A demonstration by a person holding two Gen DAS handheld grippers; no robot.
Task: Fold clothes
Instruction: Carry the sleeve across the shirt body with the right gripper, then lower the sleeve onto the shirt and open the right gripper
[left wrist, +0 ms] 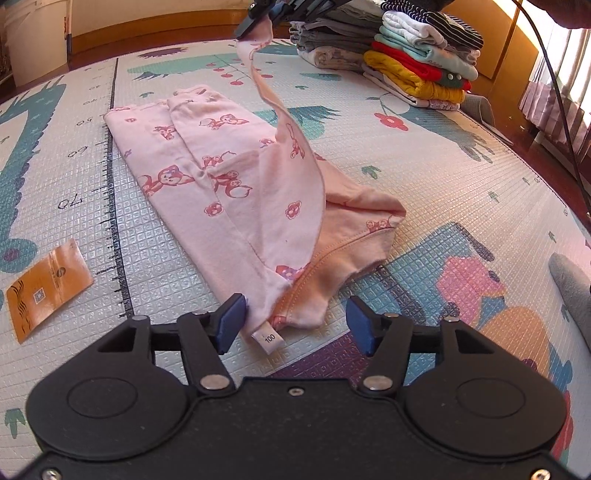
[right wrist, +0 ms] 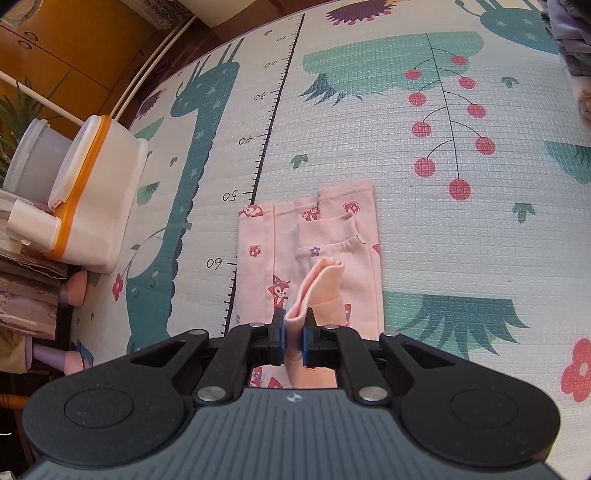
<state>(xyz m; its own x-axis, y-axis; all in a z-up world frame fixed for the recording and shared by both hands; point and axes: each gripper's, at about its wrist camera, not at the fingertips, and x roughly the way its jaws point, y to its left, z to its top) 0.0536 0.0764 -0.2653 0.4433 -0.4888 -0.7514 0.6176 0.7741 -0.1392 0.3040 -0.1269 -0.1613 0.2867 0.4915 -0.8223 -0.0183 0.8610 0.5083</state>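
Already, a stack [left wrist: 417,62] of folded clothes is seen at the mat's far edge, so much of the task appears done. The pink garment [left wrist: 221,177] is laid flat on the play mat [left wrist: 443,177], beside the printed ruler, and is judged to be partly folded: layers are overlapped at its far end, while one sleeve [left wrist: 273,110] is lifted clear of the mat. That sleeve has yet to be laid across the body, and a final fold is probably left after it.

The right hand-held gripper [right wrist: 294,338] is held raised above the garment, tilted downward, its jaws clenched on the sleeve's cuff [right wrist: 321,280]; it is also seen at the top of the left view [left wrist: 258,16]. The left hand-held gripper [left wrist: 295,321] is held low at the garment's near end, released, its jaws spread either side of the size tag [left wrist: 269,336]. Nothing is gripped by it.

An orange packet [left wrist: 48,291] is left on the mat, apart from the garment.
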